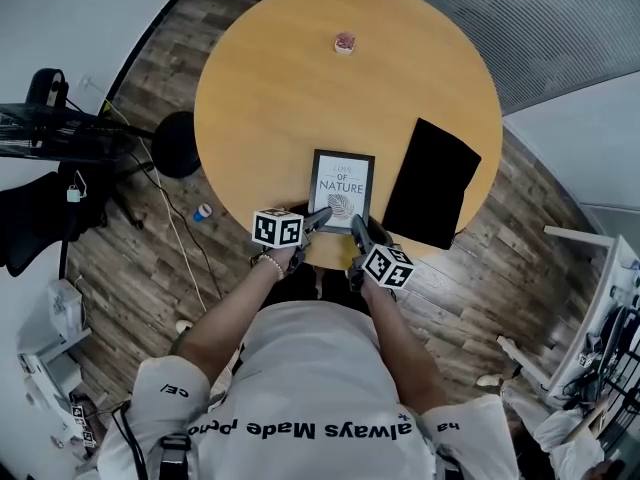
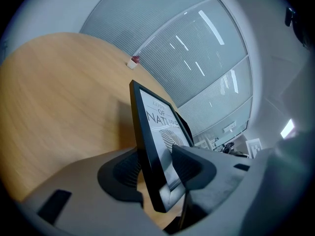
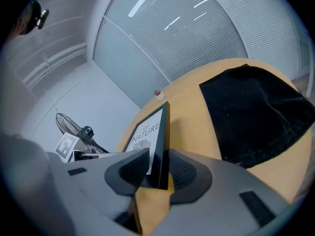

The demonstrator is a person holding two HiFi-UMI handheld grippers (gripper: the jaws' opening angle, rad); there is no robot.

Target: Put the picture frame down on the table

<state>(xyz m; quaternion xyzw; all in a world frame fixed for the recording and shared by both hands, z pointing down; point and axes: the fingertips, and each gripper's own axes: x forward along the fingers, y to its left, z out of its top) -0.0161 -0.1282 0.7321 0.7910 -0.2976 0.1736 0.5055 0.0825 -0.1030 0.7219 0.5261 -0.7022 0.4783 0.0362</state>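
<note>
The black picture frame (image 1: 341, 186), with a white print reading "OF NATURE", is face up over the near part of the round wooden table (image 1: 270, 88). My left gripper (image 1: 318, 217) is shut on its near left corner and my right gripper (image 1: 357, 225) on its near right corner. In the left gripper view the frame (image 2: 156, 127) stands edge-on between the jaws of the left gripper (image 2: 155, 170). The right gripper view shows the frame (image 3: 153, 132) clamped by the right gripper (image 3: 158, 170). I cannot tell whether the frame touches the table.
A black cloth (image 1: 432, 182) lies on the table right of the frame, also in the right gripper view (image 3: 256, 112). A small pinkish object (image 1: 345, 42) sits near the far edge. A fan (image 1: 55, 133) and a black round stool (image 1: 178, 144) stand on the floor at left.
</note>
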